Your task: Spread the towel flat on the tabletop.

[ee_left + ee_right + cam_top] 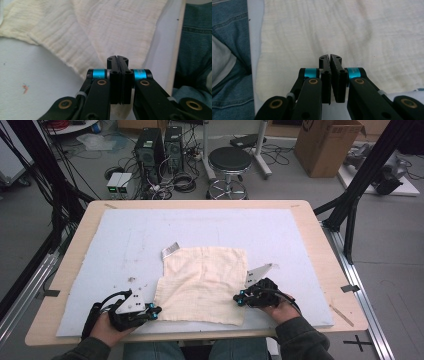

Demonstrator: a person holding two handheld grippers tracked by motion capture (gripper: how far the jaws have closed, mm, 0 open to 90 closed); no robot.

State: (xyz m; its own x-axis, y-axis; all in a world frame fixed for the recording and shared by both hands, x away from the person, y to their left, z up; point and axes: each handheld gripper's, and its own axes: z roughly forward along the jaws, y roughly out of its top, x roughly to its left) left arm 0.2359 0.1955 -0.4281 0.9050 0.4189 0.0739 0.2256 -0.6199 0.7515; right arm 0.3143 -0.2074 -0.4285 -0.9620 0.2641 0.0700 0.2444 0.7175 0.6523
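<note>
A cream, crinkled square muslin cloth [202, 284] lies flat mid-bench; left tongs [156, 310] at seven o'clock and right tongs [238, 298] at four o'clock each clench a near corner.

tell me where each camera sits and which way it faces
High view: above the person's side of the table, facing forward and down on the cream cloth; both forearms, left gripper and right gripper show.
Left gripper view: rides the left gripper, looking along shut fingers at the cloth's corner.
Right gripper view: rides the right gripper, facing the cloth's edge.
Both gripper views share the cloth and the person's jeans.
</note>
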